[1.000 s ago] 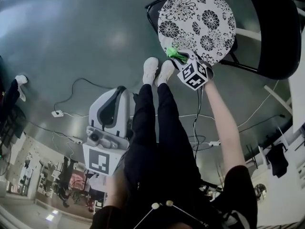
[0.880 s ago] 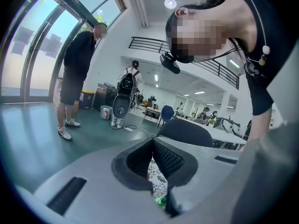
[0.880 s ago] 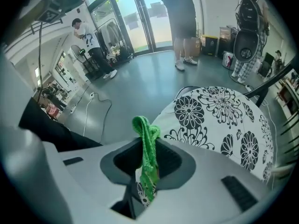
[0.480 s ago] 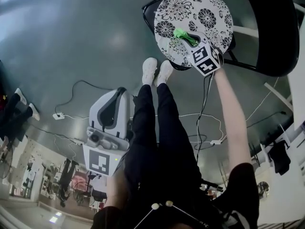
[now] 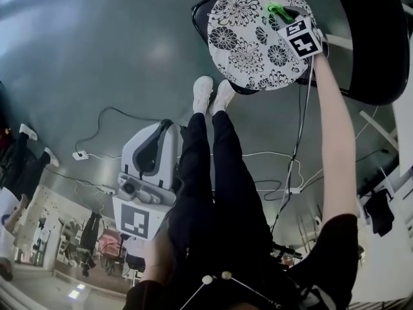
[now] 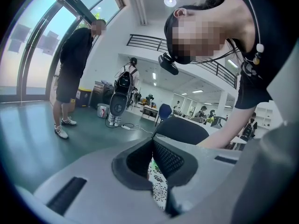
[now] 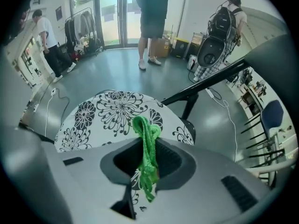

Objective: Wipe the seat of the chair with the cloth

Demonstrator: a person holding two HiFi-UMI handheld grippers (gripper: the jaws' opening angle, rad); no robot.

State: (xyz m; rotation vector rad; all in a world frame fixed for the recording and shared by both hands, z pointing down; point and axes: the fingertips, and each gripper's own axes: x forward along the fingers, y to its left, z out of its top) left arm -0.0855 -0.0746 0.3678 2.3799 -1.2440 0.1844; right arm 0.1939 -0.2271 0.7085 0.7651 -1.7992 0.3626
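The chair's round seat (image 5: 255, 37) has a white cover printed with black flowers; in the right gripper view the seat (image 7: 112, 113) lies just beyond the jaws. My right gripper (image 5: 284, 13) is at the seat's far right part, shut on a bright green cloth (image 5: 277, 9). In the right gripper view the cloth (image 7: 147, 157) hangs bunched between the closed jaws of the right gripper (image 7: 148, 164). My left gripper (image 5: 145, 173) is held low by my legs, away from the chair. Its jaws (image 6: 152, 164) meet with nothing between them.
The chair's black backrest (image 5: 371, 37) rises right of the seat. Cables (image 5: 284, 179) trail over the grey floor by my feet (image 5: 213, 94). People stand further off, one by the glass doors (image 7: 154, 17). A white power adapter (image 5: 77, 154) lies at left.
My right gripper has carried the green cloth from the seat's near edge across to its far right side. The left gripper has stayed where it was.
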